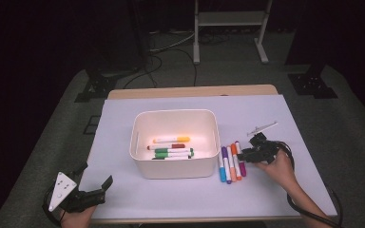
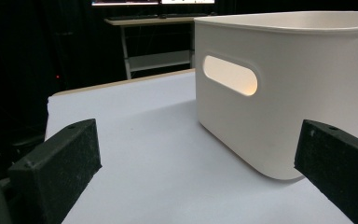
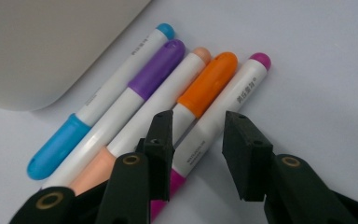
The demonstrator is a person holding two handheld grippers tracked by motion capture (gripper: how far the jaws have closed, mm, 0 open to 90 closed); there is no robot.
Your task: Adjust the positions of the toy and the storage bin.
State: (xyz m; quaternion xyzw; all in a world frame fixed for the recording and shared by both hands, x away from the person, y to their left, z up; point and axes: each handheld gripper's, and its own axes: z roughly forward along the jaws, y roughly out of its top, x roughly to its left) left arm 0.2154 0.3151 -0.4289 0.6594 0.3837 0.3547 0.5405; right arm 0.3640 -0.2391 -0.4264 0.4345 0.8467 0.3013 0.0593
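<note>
Magenta marker (image 3: 214,123) lies between right gripper (image 3: 198,126) jaws, unpinched; left gripper (image 2: 191,154) jaws wide.

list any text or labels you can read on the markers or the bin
Magenta-capped white marker: dark print along the barrel, characters too blurred to read.
Blue-capped white marker: grey print along the barrel, too small to read.
White plastic bin: no text.

Top-down light on the table (image 1: 266,109), room beyond it near black. Soft shadow under the white bin (image 1: 176,142), its handle slot (image 2: 230,75) glowing. High view soft and low-res; close jaws slightly blurred in both gripper views.
</note>
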